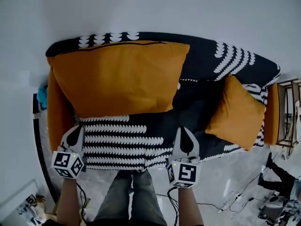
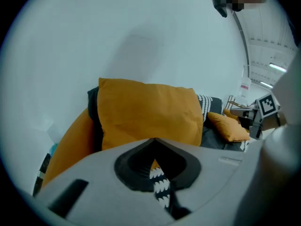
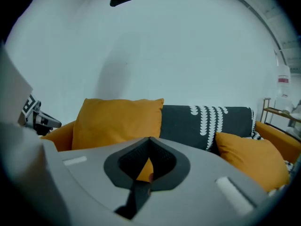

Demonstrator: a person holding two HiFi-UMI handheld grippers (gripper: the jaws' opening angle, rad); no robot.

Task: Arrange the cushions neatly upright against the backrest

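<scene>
Presently the left gripper point(image 1: 76, 130) and right gripper point(image 1: 184, 131) hold jaws pressed together, empty; the large cushion point(image 1: 120, 76) stands upright ahead of them.

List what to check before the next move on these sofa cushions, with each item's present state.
1. Large cushion upright against the backrest: ok.
2. Small cushion upright: not ok, it sits tilted at the sofa's right end.
3. Left hand-held gripper empty: ok, jaws together on nothing.
4. Right hand-held gripper empty: ok, jaws together on nothing.
5. Jaws open for a grasp: not ok, both shut.
6. Seat between right hand-held gripper and small cushion free: ok, it seems.
</scene>
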